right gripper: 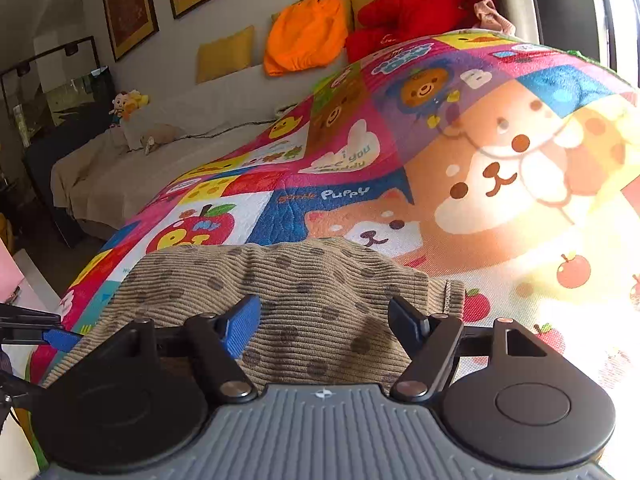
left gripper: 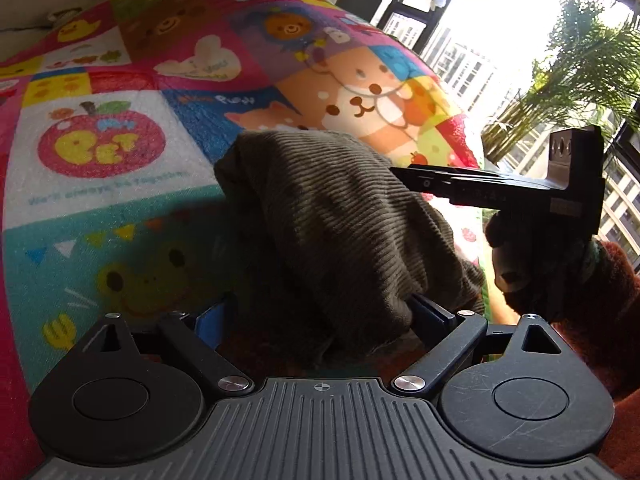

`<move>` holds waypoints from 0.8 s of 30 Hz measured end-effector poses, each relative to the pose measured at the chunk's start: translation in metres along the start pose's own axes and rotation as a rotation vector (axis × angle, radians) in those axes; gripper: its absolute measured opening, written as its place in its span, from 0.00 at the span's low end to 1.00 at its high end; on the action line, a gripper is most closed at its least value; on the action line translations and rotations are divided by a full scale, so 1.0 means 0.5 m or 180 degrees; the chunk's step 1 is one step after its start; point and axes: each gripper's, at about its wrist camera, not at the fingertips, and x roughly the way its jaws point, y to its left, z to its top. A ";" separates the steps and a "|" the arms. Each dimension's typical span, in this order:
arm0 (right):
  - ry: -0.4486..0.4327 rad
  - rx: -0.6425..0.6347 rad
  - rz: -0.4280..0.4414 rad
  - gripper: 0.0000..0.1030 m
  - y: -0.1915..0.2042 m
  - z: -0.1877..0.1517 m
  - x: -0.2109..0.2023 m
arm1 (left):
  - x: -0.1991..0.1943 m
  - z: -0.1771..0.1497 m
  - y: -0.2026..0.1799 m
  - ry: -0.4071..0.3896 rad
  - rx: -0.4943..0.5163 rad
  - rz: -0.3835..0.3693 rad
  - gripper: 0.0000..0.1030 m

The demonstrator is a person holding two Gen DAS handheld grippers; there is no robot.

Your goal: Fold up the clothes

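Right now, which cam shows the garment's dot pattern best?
Right wrist: the ribbed tan garment is lit, its dark dots clear. The left wrist view shows it backlit and shadowed, ribs visible but no dots.

Ribbed brown corduroy cloth garment, soft quilted colourful cartoon bedspread, matt black plastic claw with blue textured pads

Ahead of both tongs, spread wide: a bright patchwork cartoon quilt with apple, puppy and bear panels, covering a bed. Directly on it, between the right tongs' fingers and just ahead of the left tongs, lay an olive-brown ribbed corduroy garment with dark dots, bunched. Far beyond, at the quilt's top edge, rested an orange plush cushion and a red plush cushion.
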 end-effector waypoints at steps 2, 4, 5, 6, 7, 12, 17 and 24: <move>0.0090 -0.0176 -0.0088 0.69 0.000 -0.015 -0.011 | 0.000 -0.009 0.002 -0.0016 0.0146 0.0052 0.92; 0.0180 -0.0352 -0.0175 0.69 0.001 -0.030 -0.022 | -0.004 -0.007 -0.005 0.0008 0.0237 0.0197 0.93; 0.0240 -0.0332 -0.0168 0.69 -0.004 -0.043 -0.021 | -0.006 -0.006 -0.008 0.0019 0.0265 0.0255 0.93; 0.0299 -0.0312 -0.0162 0.69 -0.008 -0.055 -0.020 | -0.012 -0.003 -0.009 0.0013 0.0208 0.0214 0.92; 0.0289 -0.0287 -0.0144 0.69 -0.014 -0.045 -0.012 | -0.019 -0.001 -0.010 0.0006 0.0145 0.0167 0.92; 0.0238 -0.0163 -0.0059 0.69 -0.043 0.008 0.024 | -0.066 0.004 -0.017 -0.0111 -0.0441 -0.0502 0.92; 0.0188 -0.0039 0.0027 0.70 -0.073 0.061 0.060 | -0.050 -0.003 -0.041 0.0114 -0.0907 -0.1104 0.94; 0.0183 0.0101 0.0117 0.70 -0.104 0.096 0.086 | 0.065 -0.004 -0.035 0.0514 -0.1250 -0.1114 0.95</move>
